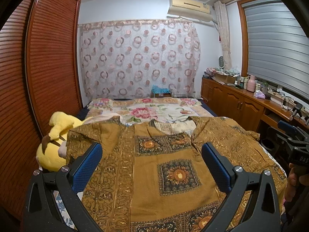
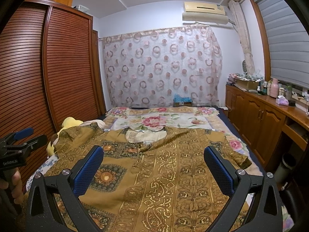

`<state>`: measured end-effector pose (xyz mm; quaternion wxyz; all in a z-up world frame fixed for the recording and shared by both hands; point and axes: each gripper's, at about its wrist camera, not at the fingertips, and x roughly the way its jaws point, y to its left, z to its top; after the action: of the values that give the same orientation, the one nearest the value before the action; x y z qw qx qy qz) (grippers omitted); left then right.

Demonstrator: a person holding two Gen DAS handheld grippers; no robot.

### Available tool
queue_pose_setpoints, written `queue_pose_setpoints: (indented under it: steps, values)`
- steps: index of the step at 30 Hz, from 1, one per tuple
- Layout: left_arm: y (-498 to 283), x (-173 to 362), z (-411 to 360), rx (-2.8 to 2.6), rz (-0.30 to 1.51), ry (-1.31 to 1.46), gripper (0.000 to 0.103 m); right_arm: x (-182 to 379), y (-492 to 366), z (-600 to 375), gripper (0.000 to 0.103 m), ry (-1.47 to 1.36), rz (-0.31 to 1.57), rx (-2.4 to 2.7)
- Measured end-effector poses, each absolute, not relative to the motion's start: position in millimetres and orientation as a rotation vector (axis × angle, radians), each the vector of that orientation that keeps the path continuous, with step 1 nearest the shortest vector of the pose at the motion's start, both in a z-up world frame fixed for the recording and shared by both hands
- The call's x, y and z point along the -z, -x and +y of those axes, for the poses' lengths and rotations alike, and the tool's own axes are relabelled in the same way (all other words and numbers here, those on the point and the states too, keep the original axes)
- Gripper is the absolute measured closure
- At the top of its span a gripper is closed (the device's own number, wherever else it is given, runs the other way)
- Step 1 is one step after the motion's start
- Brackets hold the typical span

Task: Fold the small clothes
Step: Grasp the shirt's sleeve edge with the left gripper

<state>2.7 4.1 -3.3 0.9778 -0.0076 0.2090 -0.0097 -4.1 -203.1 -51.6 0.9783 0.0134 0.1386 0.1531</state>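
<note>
Shirt spread flat across the bed's near end, hem cut off below both views, left sleeve partly covering a yellow plush at the bed's left edge. Left gripper and right gripper both spread wide above it, empty.

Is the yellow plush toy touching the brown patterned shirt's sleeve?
Touching. In the left wrist view the shirt sleeve drapes directly against the yellow plush toy, with no bedspread visible between them.
</note>
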Motion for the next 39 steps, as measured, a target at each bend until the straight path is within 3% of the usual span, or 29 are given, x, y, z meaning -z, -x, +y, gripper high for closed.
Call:
queue_pose_setpoints:
  steps: [39]
  values:
    - [-59.6, 77.8, 166.9, -0.121, 0.645, 0.043, 0.000, 64.6, -97.2, -174.6, 0.000, 0.105, 0.487, -0.573]
